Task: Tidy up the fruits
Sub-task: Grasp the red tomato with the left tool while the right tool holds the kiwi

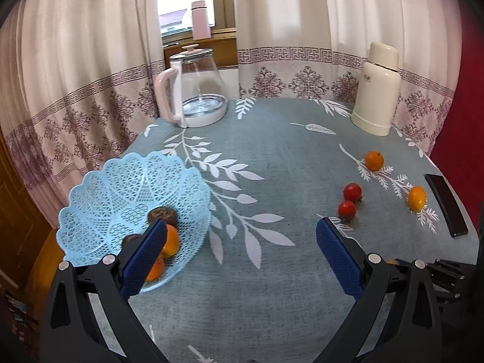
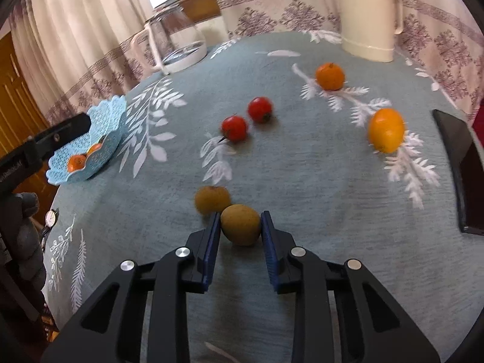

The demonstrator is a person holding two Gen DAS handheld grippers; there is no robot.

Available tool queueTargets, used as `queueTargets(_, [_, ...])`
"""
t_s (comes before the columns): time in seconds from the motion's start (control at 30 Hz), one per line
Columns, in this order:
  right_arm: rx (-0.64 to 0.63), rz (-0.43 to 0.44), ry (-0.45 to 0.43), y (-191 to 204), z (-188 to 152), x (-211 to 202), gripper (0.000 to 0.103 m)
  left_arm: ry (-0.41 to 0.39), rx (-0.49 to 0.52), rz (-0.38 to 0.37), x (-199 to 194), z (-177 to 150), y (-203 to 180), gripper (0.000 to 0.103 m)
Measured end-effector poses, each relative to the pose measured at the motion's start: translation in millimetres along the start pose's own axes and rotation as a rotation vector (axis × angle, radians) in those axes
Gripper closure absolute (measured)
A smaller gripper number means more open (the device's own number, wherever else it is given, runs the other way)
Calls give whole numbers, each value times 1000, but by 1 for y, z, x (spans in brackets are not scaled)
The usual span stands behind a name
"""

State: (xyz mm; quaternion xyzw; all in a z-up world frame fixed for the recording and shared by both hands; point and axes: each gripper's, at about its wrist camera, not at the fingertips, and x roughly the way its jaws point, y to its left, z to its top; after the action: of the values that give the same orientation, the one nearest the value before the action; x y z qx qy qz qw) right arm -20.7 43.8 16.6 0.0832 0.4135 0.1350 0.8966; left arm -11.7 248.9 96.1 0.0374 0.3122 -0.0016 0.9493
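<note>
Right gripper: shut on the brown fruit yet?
Looks shut on it: right gripper fingers flank the brown fruit, both pads apparently touching its sides.

Left finger (image 1: 145,257) of the left gripper (image 1: 242,242) covers part of the basket (image 1: 99,199) contents: an orange fruit (image 1: 171,240) behind it shows only half, another orange piece (image 1: 157,270) below barely peeks out, and a dark fruit (image 1: 131,239) at far left of the finger is mostly hidden; kind unclear. Brown fruit (image 1: 161,214) partly blocked by the fingertip. Dark flat object (image 1: 446,204) at right: unidentifiable. In the right wrist view the same object (image 2: 462,169) is cut by the right edge. Thermos (image 2: 367,15) top cropped. Glass kettle (image 2: 175,36) blurred. Second yellow-brown fruit (image 2: 211,198) blurred, partly behind the right gripper's (image 2: 240,224) left finger (image 2: 211,242). Small watch-like thing (image 2: 51,217) at the near left table edge, too small to be sure.
</note>
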Motion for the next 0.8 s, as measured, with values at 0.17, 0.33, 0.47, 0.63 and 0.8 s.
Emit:
queueTargets(0.17, [43, -60, -53, -24, 5, -12, 75, 17, 26, -48, 17, 4, -18, 3])
queueTargets(0.33, [96, -67, -53, -44, 6, -11, 75, 53, 70, -133, 39, 5, -45, 3])
queueTargets(0.47, [104, -51, -46, -46, 4, -5, 75, 100, 96, -208, 61, 5, -67, 5])
queueTargets(0.63, [126, -29, -43, -50, 3, -2, 75, 175, 97, -268, 91, 8, -84, 22])
queueTargets(0.8, [129, -18, -45, -50, 1, -2, 75, 224, 106, -302, 110, 9, -95, 35])
